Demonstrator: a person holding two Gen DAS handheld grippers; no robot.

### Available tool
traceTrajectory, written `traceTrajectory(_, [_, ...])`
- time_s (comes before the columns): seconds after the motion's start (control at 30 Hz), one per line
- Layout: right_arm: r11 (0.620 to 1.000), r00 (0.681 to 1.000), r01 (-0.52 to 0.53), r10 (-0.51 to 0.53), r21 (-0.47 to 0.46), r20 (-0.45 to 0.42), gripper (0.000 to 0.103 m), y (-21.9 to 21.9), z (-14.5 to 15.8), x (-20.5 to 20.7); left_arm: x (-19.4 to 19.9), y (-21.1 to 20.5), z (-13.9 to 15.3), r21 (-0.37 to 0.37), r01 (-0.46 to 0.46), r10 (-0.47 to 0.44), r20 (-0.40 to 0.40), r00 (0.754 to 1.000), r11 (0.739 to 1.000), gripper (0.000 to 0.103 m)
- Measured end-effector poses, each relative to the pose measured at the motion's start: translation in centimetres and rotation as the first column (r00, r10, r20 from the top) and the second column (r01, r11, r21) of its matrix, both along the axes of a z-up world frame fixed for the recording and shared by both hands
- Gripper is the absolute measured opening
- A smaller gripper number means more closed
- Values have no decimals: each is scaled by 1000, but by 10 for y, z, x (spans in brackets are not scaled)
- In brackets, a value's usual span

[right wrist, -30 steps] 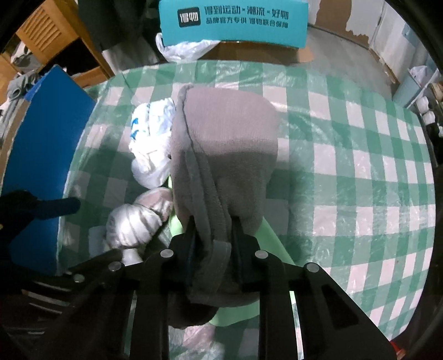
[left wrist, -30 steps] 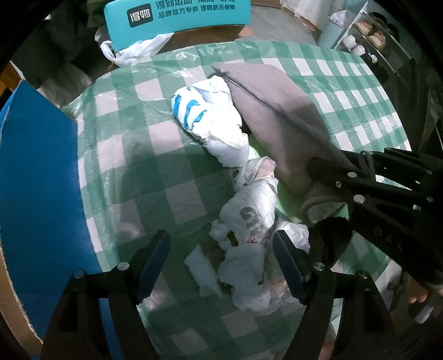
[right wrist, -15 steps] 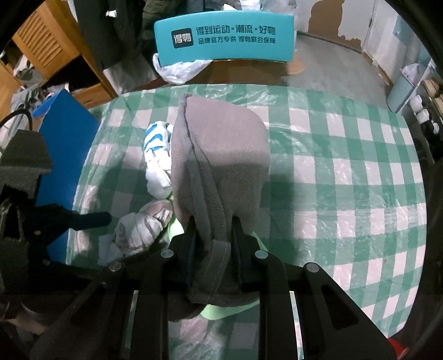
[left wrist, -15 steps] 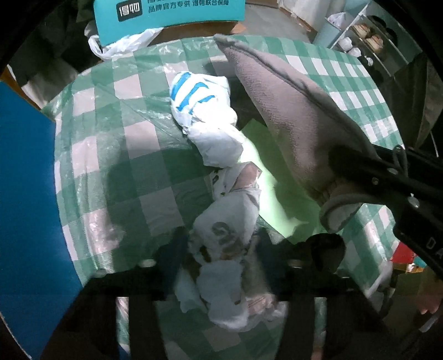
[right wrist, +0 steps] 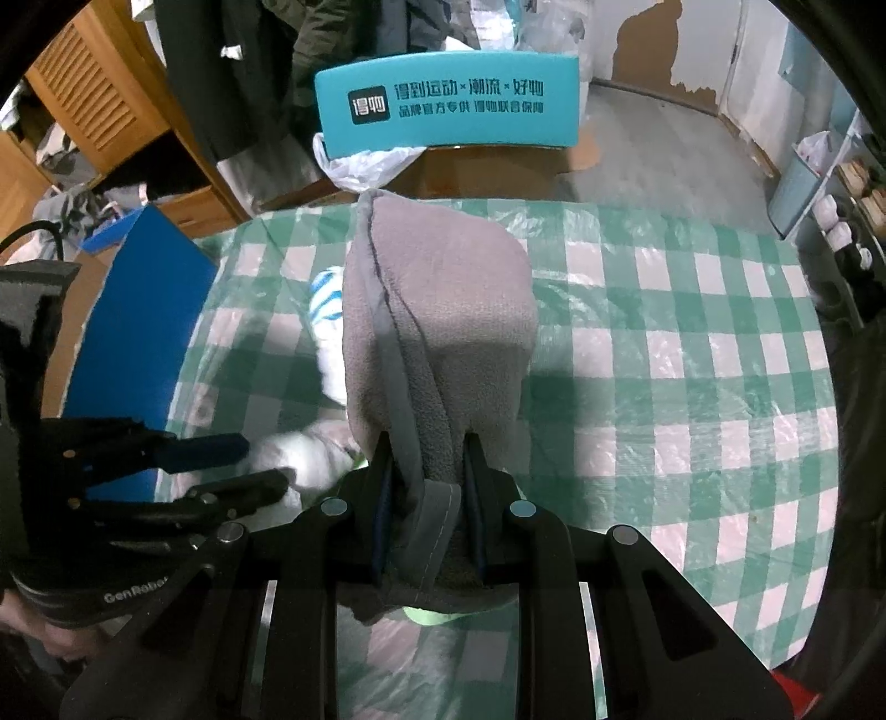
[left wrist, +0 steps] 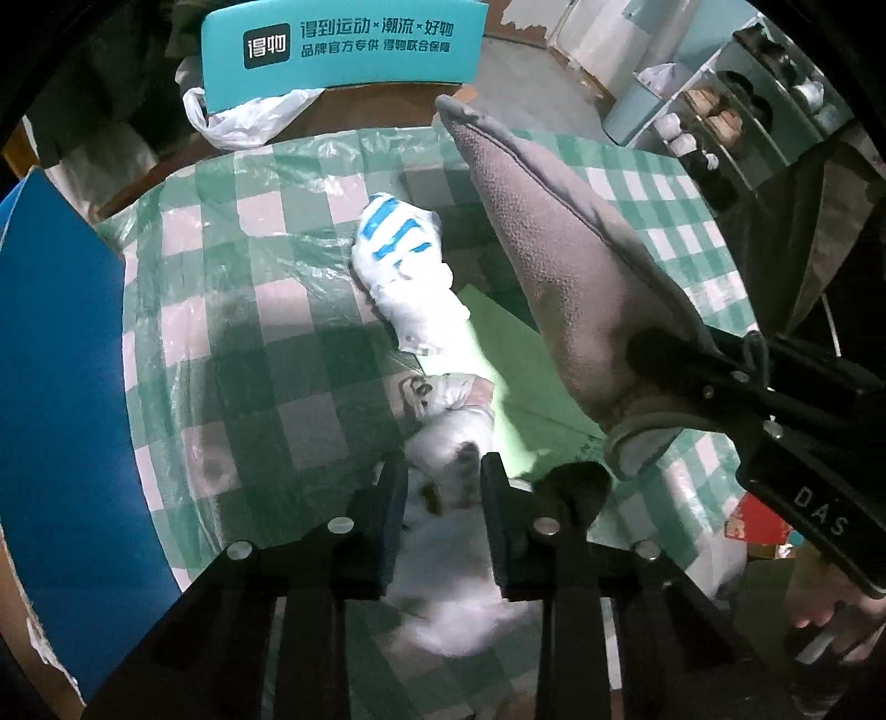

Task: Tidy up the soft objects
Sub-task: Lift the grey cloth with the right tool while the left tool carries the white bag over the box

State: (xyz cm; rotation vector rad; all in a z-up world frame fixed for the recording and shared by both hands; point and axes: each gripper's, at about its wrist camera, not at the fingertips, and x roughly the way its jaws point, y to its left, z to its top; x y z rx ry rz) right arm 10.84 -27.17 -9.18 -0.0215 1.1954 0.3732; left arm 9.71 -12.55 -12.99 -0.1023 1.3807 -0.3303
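My right gripper [right wrist: 429,443] is shut on a grey fleece cloth [right wrist: 437,327] and holds it lifted above the green checked table [right wrist: 664,360]; the cloth also shows in the left wrist view [left wrist: 570,277]. My left gripper [left wrist: 443,471] is shut on a white crumpled plastic bag [left wrist: 448,448], blurred by motion; it shows in the right wrist view [right wrist: 299,454] too. A white bag with blue stripes [left wrist: 398,238] lies further back on the table. A light green sheet [left wrist: 509,365] lies under where the cloth hung.
A blue board [left wrist: 55,387] stands along the table's left edge. A teal box with white print [left wrist: 343,44] and a white plastic bag [left wrist: 243,116] sit beyond the far edge. A shoe rack [left wrist: 736,99] is at the far right.
My left gripper went from open to shut on the white crumpled bag. My right gripper has raised the grey cloth off the table, uncovering the green sheet.
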Motion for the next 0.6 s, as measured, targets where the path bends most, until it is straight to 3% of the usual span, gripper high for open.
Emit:
traceTrajectory(0.17, [1000,1000,-2,2,1,6,20,1,5,-4,-3,5,2,17,-13,13,9,1000,1000,29])
traceTrajectory(0.27, [1000,1000,2,-2,3,0,20,1,3,-7,-4,6,-5,24,-24,24,-22,999,999,47])
traceTrajectory(0.43, [1000,1000,5,-5,4,-1,20,-1,5,-12,-9,8,-6,67,-36,36,-11,999,997,67])
traceTrajectory(0.6, [1000,1000,9,-9,12,4,20,-4,8,-16,-10,6,-6,62,-36,37,-16,999,997,70])
